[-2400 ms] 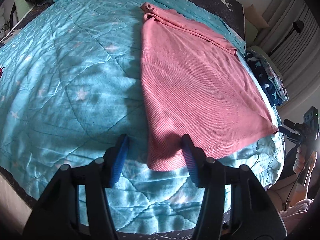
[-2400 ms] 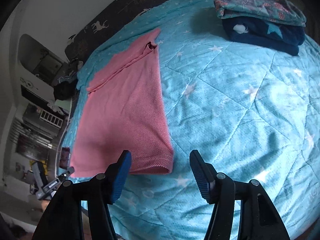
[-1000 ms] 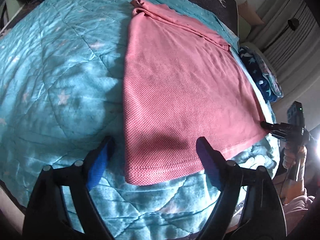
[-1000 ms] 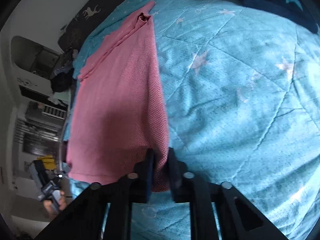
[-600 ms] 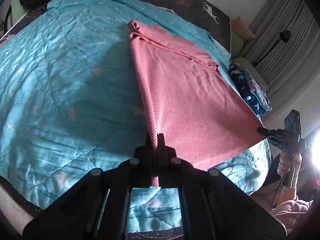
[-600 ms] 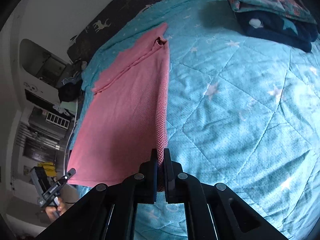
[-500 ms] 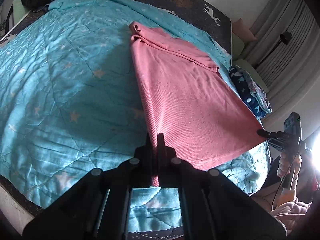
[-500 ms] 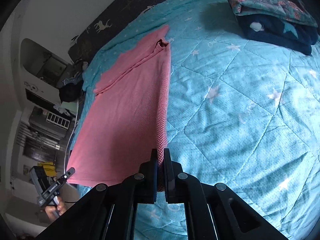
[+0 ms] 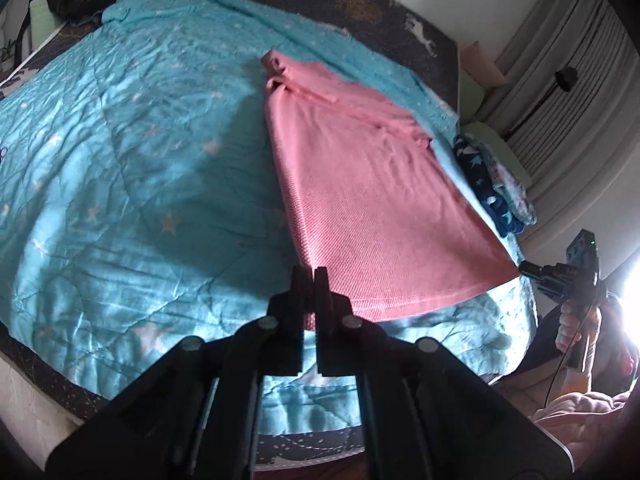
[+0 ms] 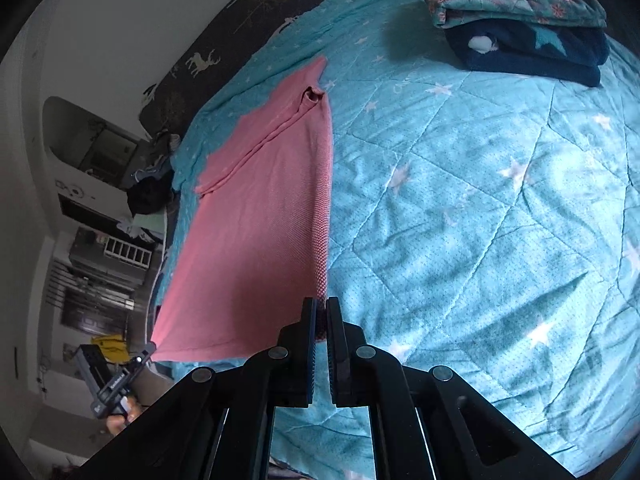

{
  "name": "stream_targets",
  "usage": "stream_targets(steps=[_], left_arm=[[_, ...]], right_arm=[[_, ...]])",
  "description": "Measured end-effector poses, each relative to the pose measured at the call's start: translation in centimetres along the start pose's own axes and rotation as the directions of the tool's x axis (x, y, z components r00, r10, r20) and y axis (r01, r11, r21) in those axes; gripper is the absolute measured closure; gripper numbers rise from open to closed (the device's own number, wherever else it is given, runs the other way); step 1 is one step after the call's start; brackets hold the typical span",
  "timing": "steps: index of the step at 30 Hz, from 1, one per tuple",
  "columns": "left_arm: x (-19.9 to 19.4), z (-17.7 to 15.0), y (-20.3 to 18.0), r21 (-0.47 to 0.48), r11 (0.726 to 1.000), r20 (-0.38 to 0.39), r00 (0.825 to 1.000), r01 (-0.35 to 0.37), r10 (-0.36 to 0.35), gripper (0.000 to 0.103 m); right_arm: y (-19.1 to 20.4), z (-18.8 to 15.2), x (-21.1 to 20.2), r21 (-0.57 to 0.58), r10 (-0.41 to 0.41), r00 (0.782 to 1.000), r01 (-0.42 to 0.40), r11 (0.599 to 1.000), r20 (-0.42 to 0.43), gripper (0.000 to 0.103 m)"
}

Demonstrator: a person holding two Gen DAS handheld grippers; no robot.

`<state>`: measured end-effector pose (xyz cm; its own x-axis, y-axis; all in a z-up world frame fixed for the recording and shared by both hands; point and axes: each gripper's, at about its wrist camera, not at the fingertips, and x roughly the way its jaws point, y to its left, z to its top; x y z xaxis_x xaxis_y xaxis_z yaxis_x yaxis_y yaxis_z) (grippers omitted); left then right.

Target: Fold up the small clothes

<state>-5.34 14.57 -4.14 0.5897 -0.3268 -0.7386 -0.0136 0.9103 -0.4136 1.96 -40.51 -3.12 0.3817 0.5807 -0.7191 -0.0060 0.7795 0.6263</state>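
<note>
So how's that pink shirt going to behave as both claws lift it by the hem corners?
Probably floppy: the pink shirt stretches taut only between the left claw and right claw, its far end lying on the quilt. Likely light, since a pinch holds each corner. Its knit looks grippy, so slipping seems unlikely.

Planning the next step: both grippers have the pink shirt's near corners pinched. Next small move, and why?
Probably carry both corners forward toward the collar end. The left gripper and right gripper are each shut on a hem corner of the shirt, the hem is lifted, and the far end lies flat on the quilt.
</note>
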Motion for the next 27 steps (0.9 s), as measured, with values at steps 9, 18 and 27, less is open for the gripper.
stream_targets(steps=[9, 18, 27], left_arm=[[3.6, -1.1, 1.4, -0.049, 0.998, -0.104, 0.994, -0.041, 0.036, 0.041], [4.7, -0.8, 1.7, -0.049, 0.999, -0.134, 0.991, -0.001, -0.005, 0.039], [6.6, 1.4, 1.6, -0.071, 0.992, -0.103, 0.989, 0.103, -0.11, 0.033]], right_arm=[[-2.2, -0.7, 1.4, 0.022, -0.018, 0.999, 0.019, 1.0, -0.048, 0.063], [-1.4, -1.0, 4.1, -0.028, 0.069, 0.994, -0.071, 0.997, -0.084, 0.05], [0.0, 1.4, 7.8, -0.032, 0.209, 0.973, -0.213, 0.977, -0.1, 0.051]])
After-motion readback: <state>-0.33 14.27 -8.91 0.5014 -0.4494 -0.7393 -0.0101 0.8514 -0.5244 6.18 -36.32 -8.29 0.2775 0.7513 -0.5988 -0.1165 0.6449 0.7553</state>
